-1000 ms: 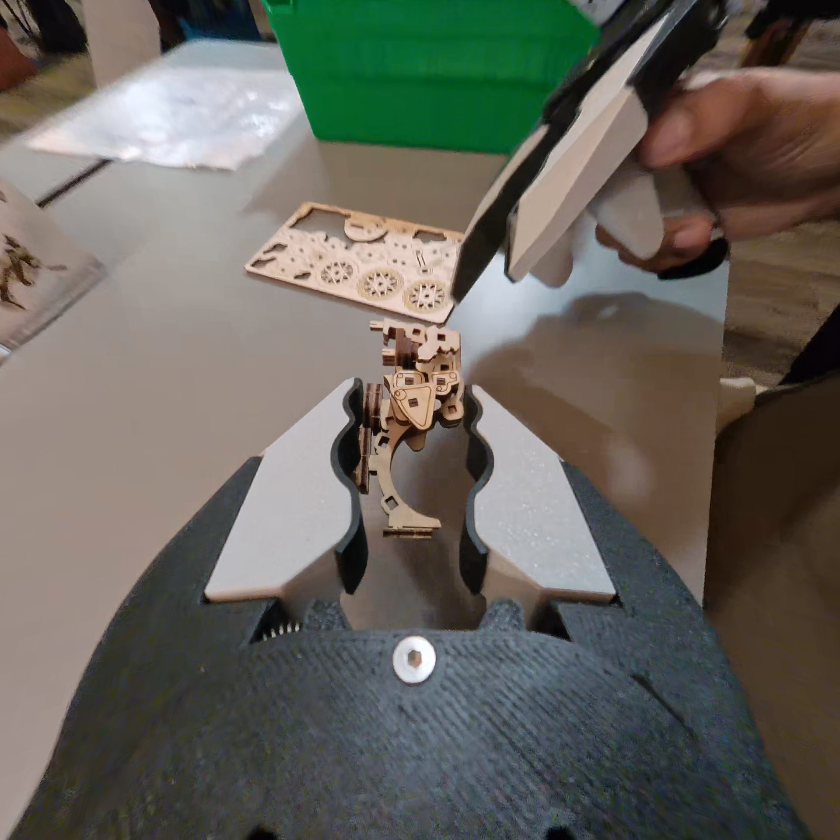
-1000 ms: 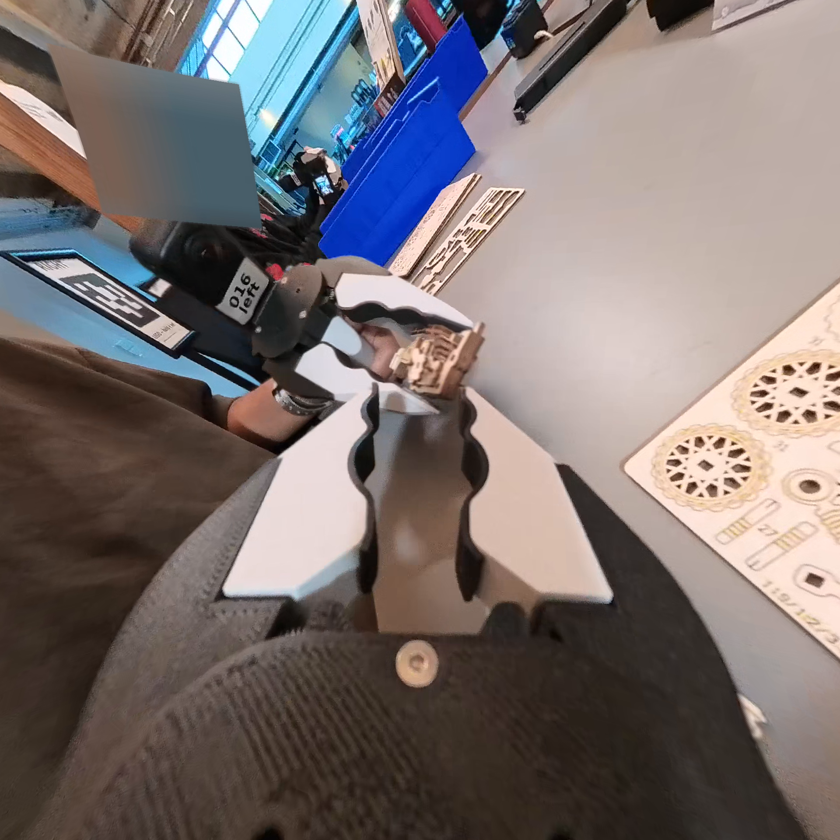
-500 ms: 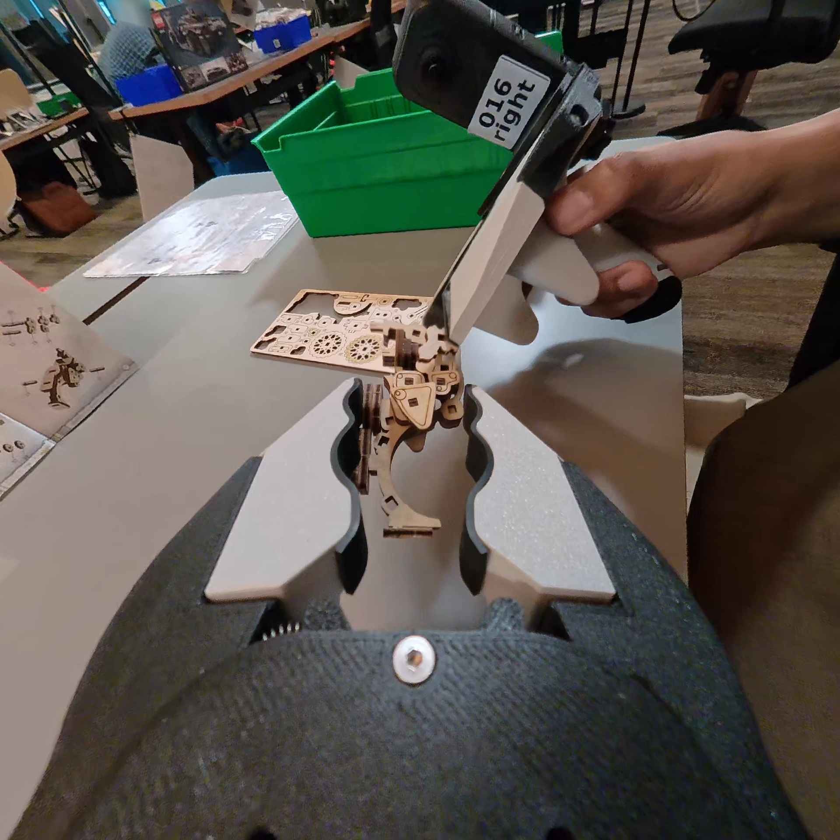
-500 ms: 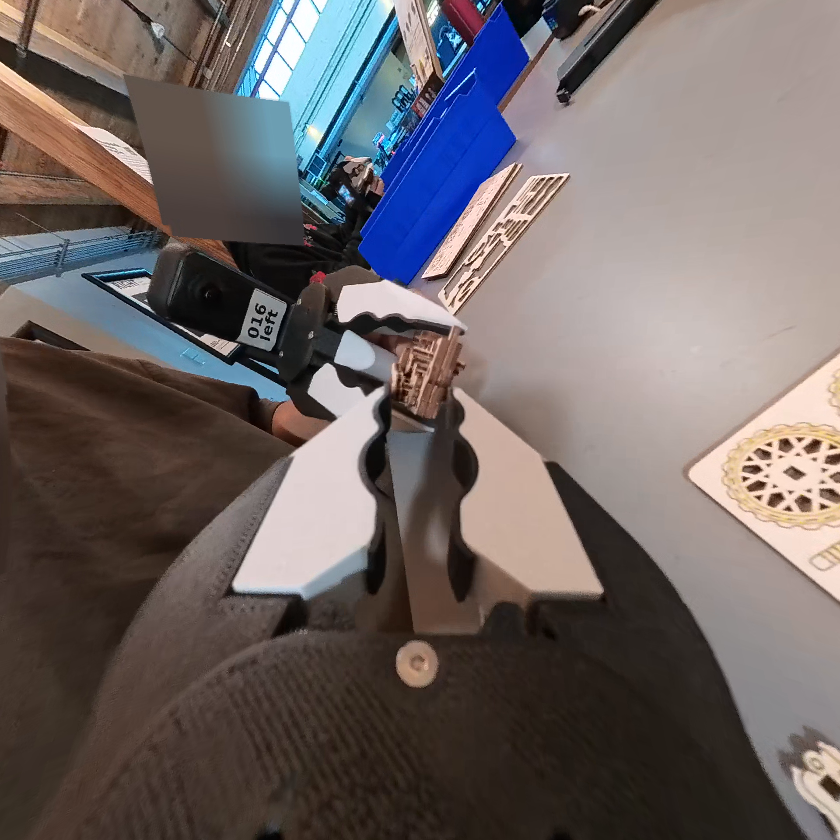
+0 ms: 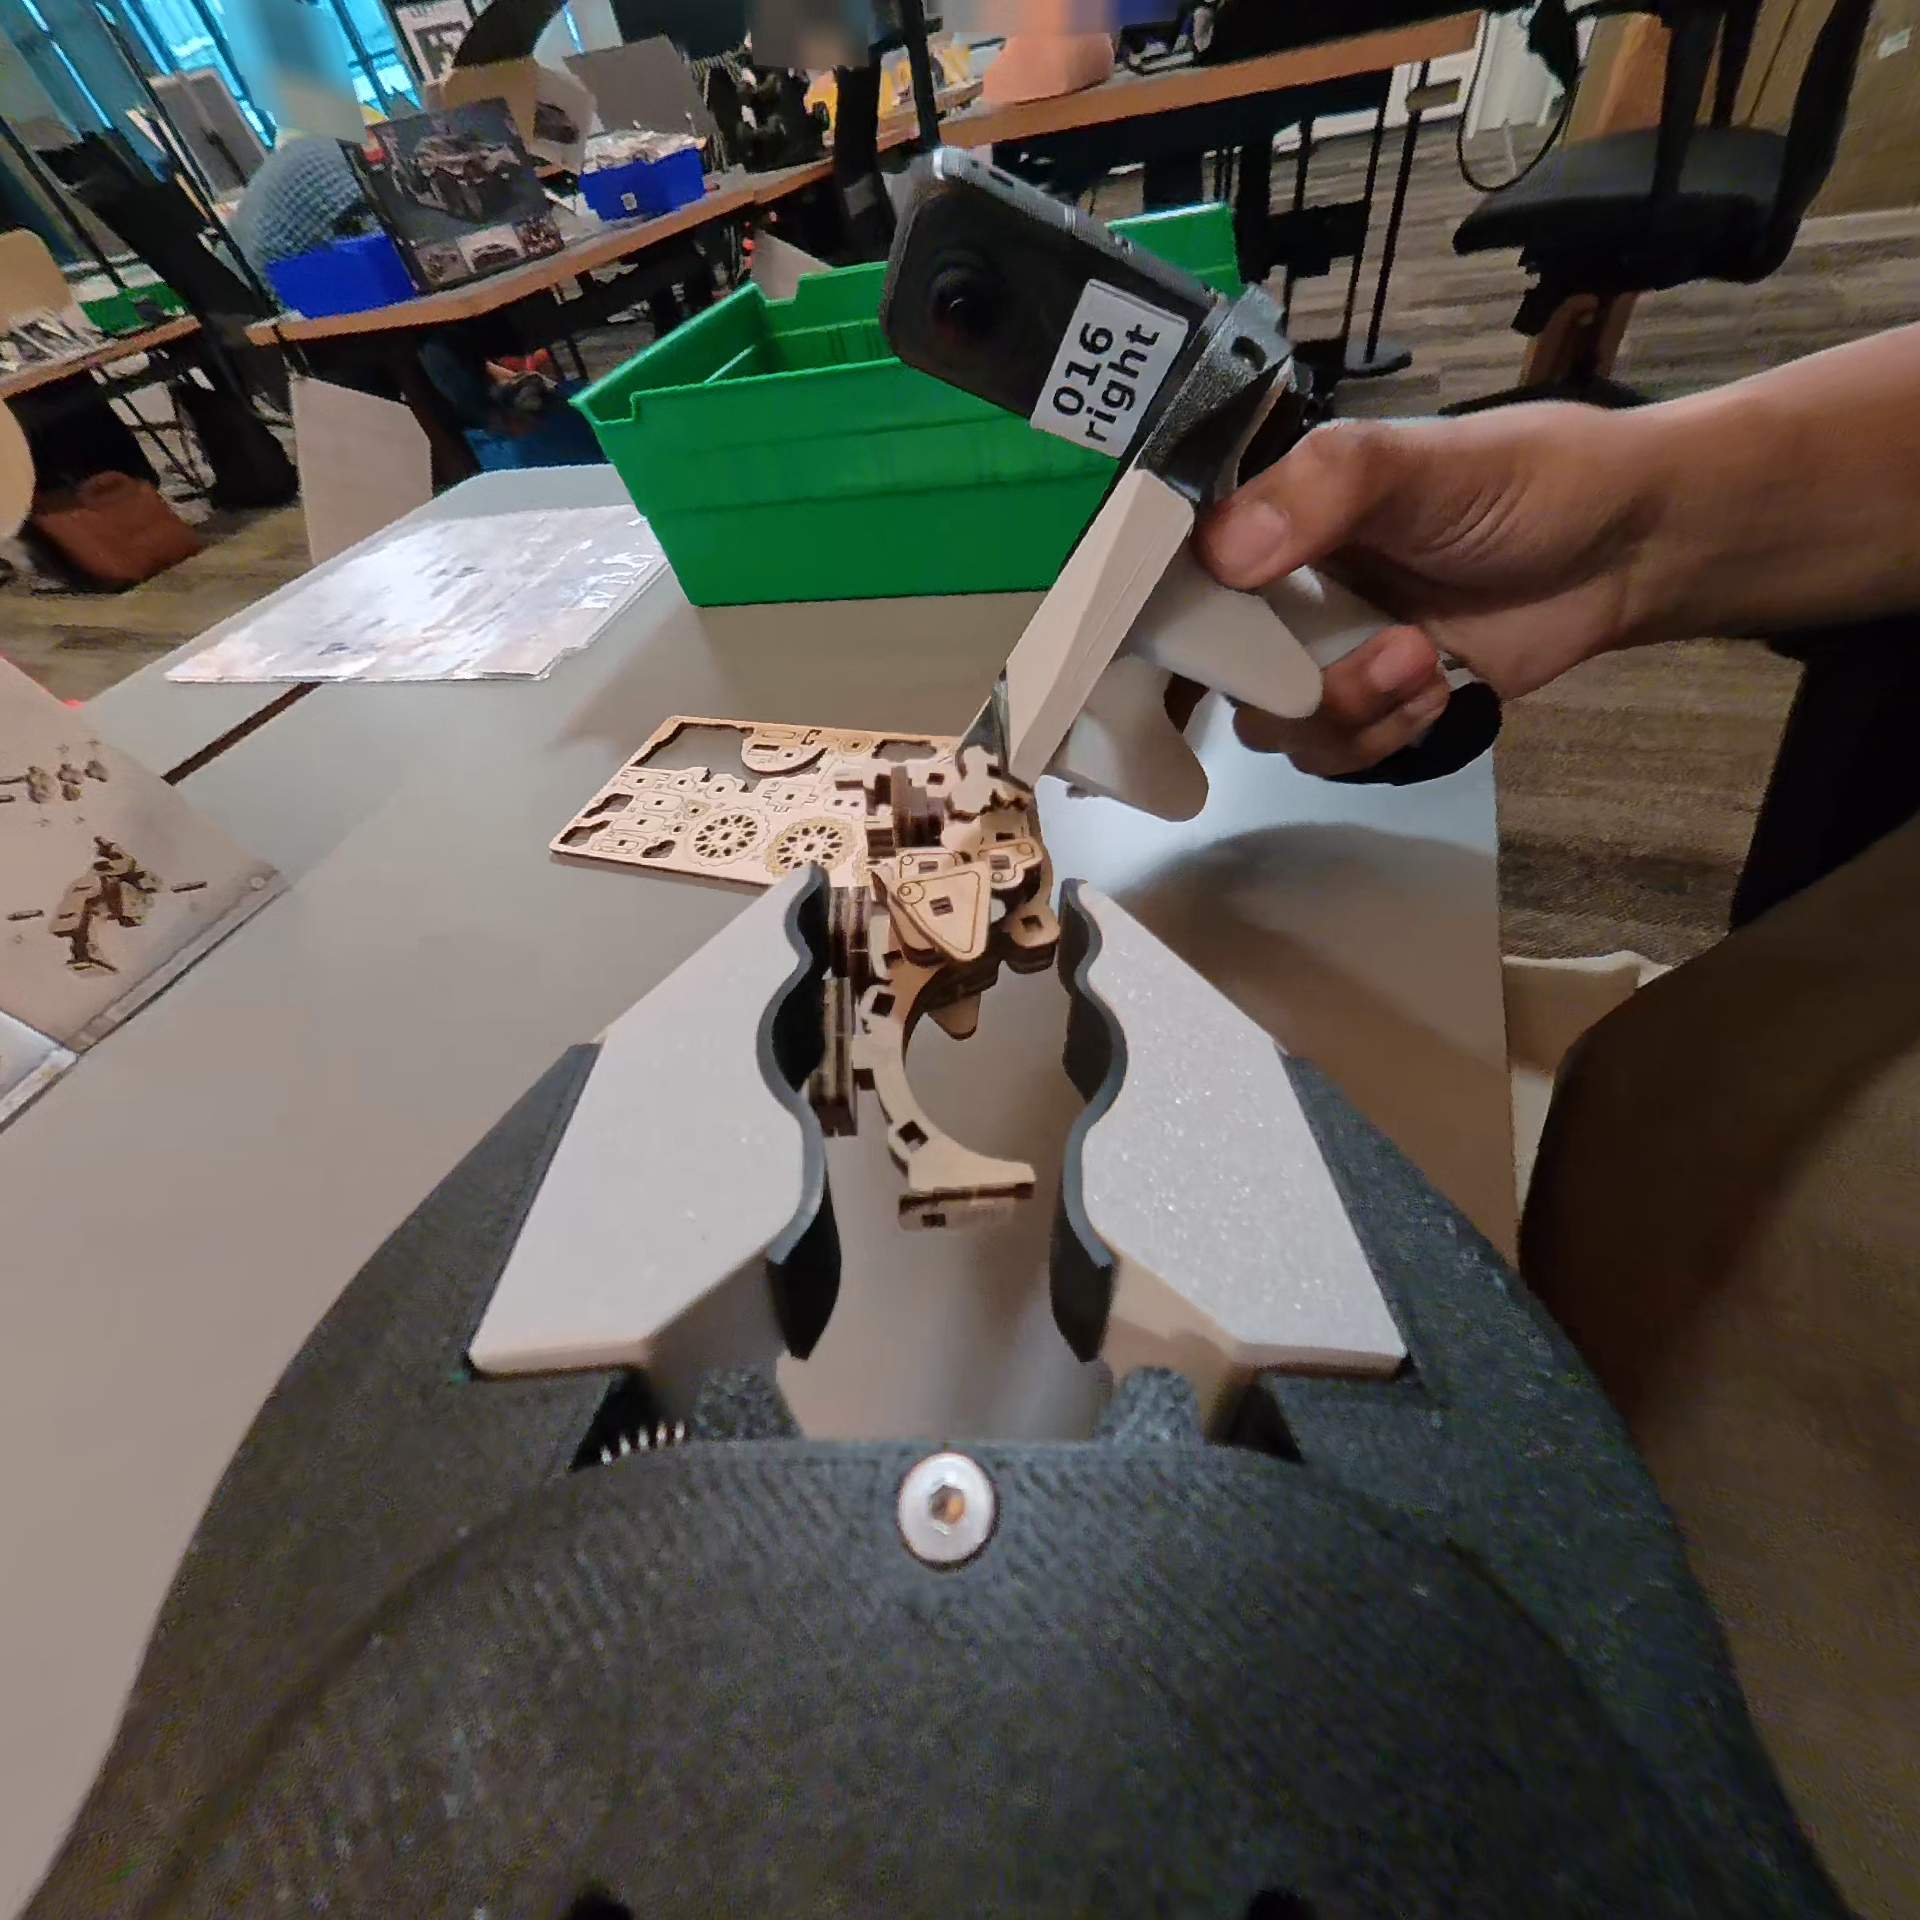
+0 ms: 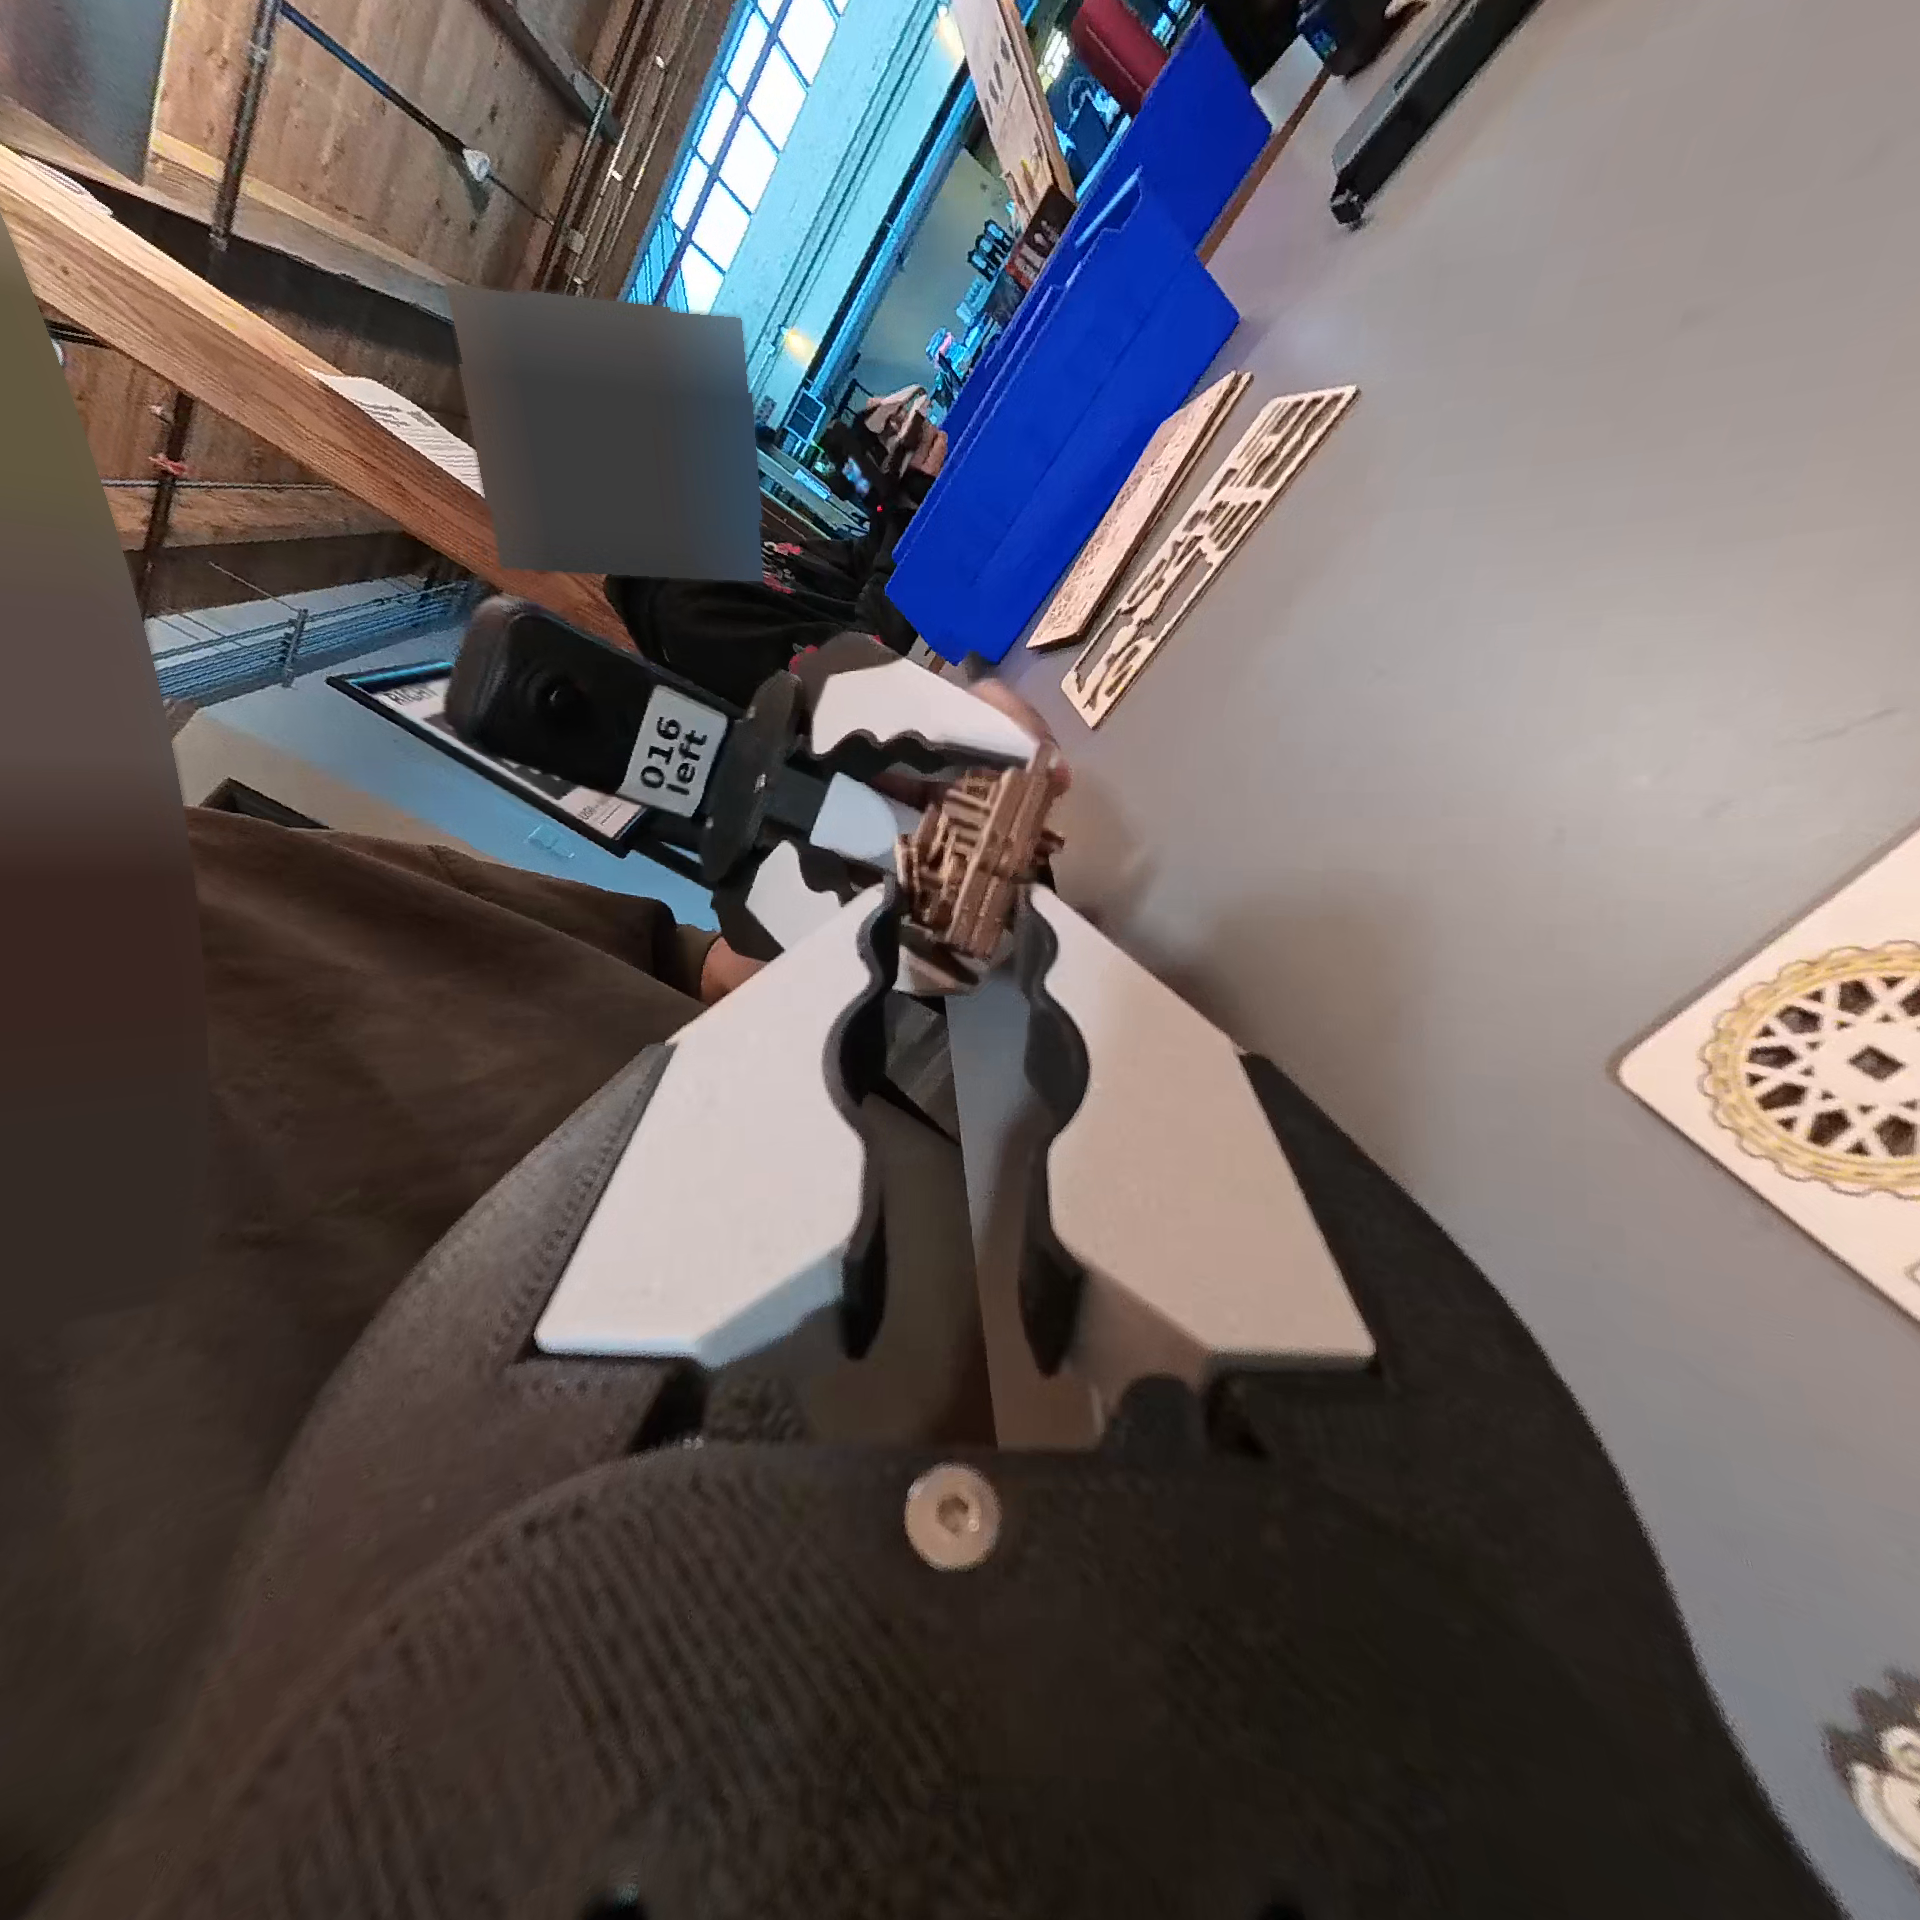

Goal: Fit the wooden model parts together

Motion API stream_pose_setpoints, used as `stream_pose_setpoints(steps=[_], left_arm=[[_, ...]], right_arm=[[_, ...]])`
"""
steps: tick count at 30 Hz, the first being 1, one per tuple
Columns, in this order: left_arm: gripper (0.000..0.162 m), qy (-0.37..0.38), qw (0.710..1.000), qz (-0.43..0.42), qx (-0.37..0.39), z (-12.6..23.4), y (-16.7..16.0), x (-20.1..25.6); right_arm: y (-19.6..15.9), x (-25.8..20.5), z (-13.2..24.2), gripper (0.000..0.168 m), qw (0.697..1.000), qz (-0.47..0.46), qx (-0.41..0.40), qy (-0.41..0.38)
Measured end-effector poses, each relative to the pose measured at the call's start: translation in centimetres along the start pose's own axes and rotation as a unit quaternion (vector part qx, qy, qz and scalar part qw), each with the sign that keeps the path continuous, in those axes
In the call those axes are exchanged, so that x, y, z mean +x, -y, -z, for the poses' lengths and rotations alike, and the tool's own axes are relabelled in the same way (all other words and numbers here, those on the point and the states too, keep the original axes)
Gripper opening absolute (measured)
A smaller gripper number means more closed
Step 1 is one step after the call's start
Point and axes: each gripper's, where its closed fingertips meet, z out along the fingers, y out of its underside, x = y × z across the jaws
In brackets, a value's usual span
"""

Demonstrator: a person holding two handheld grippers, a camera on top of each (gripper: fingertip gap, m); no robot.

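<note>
A partly built wooden model (image 5: 940, 935) of stacked laser-cut plates with a curved leg hangs between the fingers of my left gripper (image 5: 940, 894), which is shut on it above the grey table (image 5: 416, 987). My right gripper (image 5: 997, 743) comes down from the upper right and its tips meet the model's top end. In the right wrist view, my right gripper (image 6: 956, 920) has its fingers narrowed around that end of the model (image 6: 977, 847). The left gripper (image 6: 831, 790) shows behind it.
A wooden parts sheet (image 5: 727, 821) lies flat just beyond the model, also showing in the right wrist view (image 6: 1818, 1091). A green bin (image 5: 862, 468), a plastic-covered sheet (image 5: 436, 603) and an instruction page (image 5: 94, 883) lie farther off. Blue bins (image 6: 1070, 416) and more sheets (image 6: 1205, 540) lie on the table. Both grippers' tips are close together, under 4 cm apart.
My right gripper has come down onto the model's top end and its fingers have narrowed around it. The left gripper keeps holding the model and has tilted up.
</note>
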Motion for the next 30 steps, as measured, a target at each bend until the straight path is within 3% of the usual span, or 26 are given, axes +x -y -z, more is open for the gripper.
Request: stream_pose_setpoints(steps=[3, 6, 9, 12, 15, 20, 30], left_arm=[[0.056, -0.041, 0.998, 0.053, 0.008, 0.2, 0.0, 0.4], [0.060, -0.094, 0.983, 0.159, 0.012, 0.4, 0.1, 0.5], [0.070, -0.173, 0.944, 0.281, 0.002, 0.5, -0.1, 1.1], [0.071, -0.224, 0.907, 0.356, 0.018, 1.0, 0.6, 1.3], [0.061, -0.265, 0.887, 0.378, 0.027, 1.8, 1.2, 1.7], [0.040, -0.261, 0.889, 0.376, 0.012, 1.6, 0.7, 1.9], [0.032, -0.267, 0.884, 0.382, 0.019, 1.7, 0.9, 1.8]], right_arm=[[0.6, -0.3, 0.5, 0.019, 1.000, 0.018, 0.010, 0.002], [0.4, -0.1, 0.6, 0.019, 0.999, 0.037, 0.000, -0.013], [0.3, -0.6, 0.3, 0.019, 0.999, 0.050, -0.004, -0.004], [-0.1, -1.2, 0.0, 0.019, 0.996, 0.088, -0.019, -0.004], [-0.6, -1.6, -0.3, 0.019, 0.989, 0.145, -0.038, -0.020], [-1.3, -1.9, -0.6, 0.019, 0.975, 0.210, -0.062, -0.044], [-1.3, -2.0, -0.6, 0.020, 0.972, 0.223, -0.062, -0.038]])
